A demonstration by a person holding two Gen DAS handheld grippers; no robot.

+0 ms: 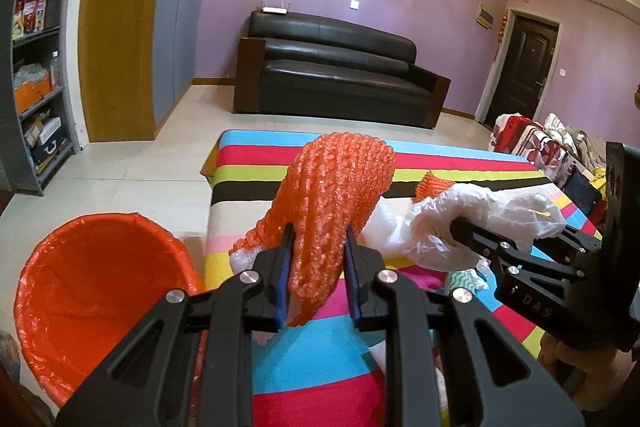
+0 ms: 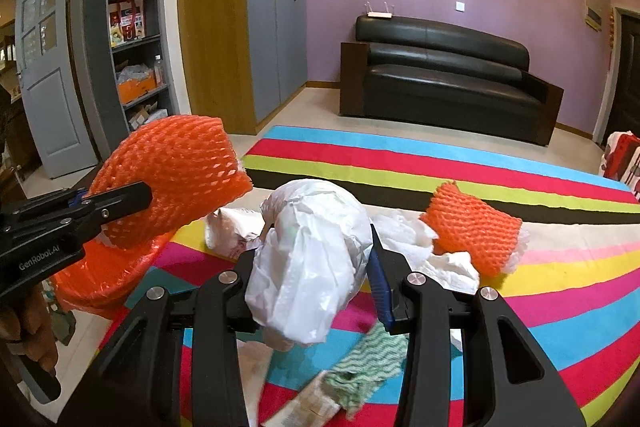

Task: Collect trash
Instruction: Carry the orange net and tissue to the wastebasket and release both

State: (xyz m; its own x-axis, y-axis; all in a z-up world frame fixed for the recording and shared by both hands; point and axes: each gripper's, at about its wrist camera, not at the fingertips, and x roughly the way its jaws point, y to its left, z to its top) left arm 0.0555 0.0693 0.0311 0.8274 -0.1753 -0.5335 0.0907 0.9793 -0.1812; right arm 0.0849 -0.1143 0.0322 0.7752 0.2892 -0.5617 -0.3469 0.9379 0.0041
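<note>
With the left claw (image 1: 318, 259) clenched on the orange foam net (image 1: 332, 203) and the right claw (image 2: 316, 267) grasping a crumpled white plastic bag (image 2: 312, 251), either light piece could slip and miss the orange-lined bin (image 1: 96, 291).

Left gripper (image 1: 318, 259) clamped on orange foam fruit net (image 1: 332, 203), held above striped tablecloth (image 1: 256, 163); orange-lined trash bin (image 1: 100, 283) just left of table edge; right gripper (image 1: 460, 227) at right, gripping crumpled white plastic bag (image 1: 480, 215); second orange foam net (image 1: 430, 185) lying behind bag; black leather sofa (image 1: 340, 71) against purple wall.
</note>
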